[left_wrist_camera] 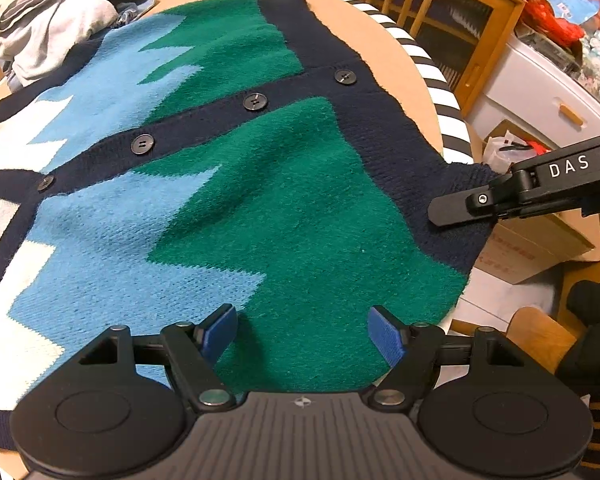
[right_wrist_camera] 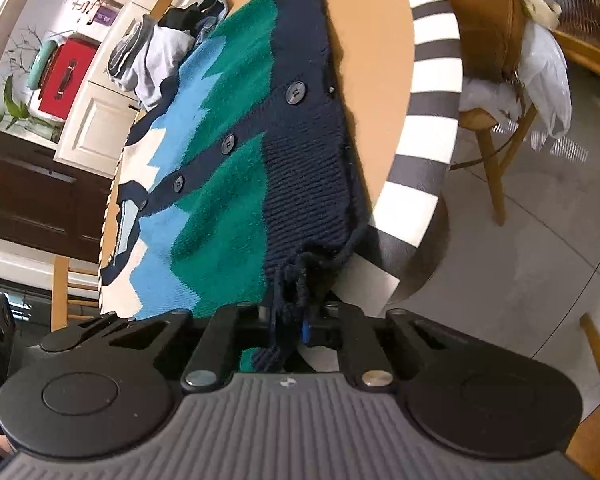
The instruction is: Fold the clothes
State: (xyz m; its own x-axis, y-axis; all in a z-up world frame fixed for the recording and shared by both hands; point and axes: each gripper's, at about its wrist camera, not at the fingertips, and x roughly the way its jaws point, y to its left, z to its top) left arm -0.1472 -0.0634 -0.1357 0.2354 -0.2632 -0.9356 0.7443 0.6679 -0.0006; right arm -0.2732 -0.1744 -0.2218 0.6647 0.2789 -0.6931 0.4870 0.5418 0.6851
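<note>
A knit cardigan point(left_wrist_camera: 260, 200) in green, light blue, white and navy, with dark buttons, lies spread flat and buttoned on the round table point(left_wrist_camera: 384, 44). My left gripper point(left_wrist_camera: 302, 330) is open, its blue pads just above the green part near the cardigan's side edge. My right gripper point(left_wrist_camera: 456, 208) enters from the right and is shut on the navy hem corner at the table's edge. In the right wrist view the right gripper point(right_wrist_camera: 296, 320) pinches bunched navy hem fabric of the cardigan point(right_wrist_camera: 228, 208).
A pile of other clothes point(left_wrist_camera: 48, 28) sits at the table's far left edge. The table rim is black-and-white striped point(right_wrist_camera: 432, 92). A wooden chair point(right_wrist_camera: 496, 80) with a white bag stands beside the table. Cardboard boxes point(left_wrist_camera: 540, 248) lie on the floor.
</note>
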